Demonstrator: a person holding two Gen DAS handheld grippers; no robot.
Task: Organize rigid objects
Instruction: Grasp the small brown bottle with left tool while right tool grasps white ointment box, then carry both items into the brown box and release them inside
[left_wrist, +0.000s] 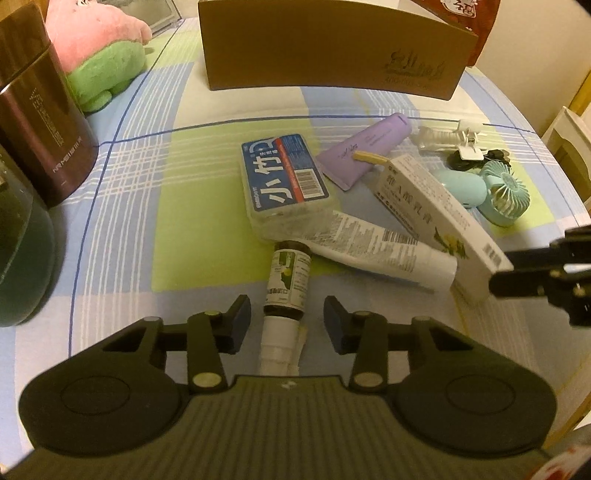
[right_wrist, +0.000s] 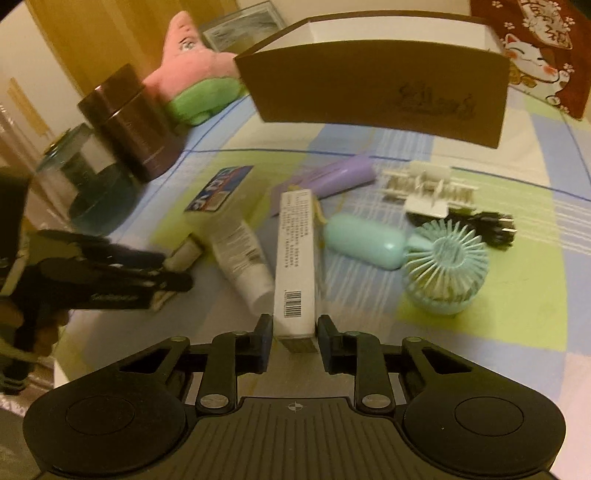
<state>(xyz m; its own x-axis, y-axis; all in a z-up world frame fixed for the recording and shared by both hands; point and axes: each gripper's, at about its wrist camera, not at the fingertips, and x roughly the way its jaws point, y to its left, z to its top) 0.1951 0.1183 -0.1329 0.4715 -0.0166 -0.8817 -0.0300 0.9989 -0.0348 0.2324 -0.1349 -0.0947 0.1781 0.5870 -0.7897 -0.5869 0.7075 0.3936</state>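
A small brown bottle (left_wrist: 286, 277) with a white cap lies on the checked cloth. My left gripper (left_wrist: 287, 319) straddles it, open, with a gap on each side of the bottle. A long white carton (right_wrist: 295, 258) lies pointing toward me, and my right gripper (right_wrist: 294, 334) is shut on its near end, pads against both sides. In the left wrist view the same carton (left_wrist: 436, 206) rests on a white tube (left_wrist: 384, 251). A clear case with a blue label (left_wrist: 284, 177), a purple tube (left_wrist: 369, 151) and a mint hand fan (right_wrist: 439, 266) lie around them.
An open brown cardboard box (right_wrist: 376, 88) stands at the back. A dark tin (left_wrist: 40, 122), a green glass jar (left_wrist: 18, 251) and a pink and green plush toy (left_wrist: 99, 48) stand at the left. White clips (right_wrist: 428, 188) and a black cable (right_wrist: 491, 225) lie behind the fan.
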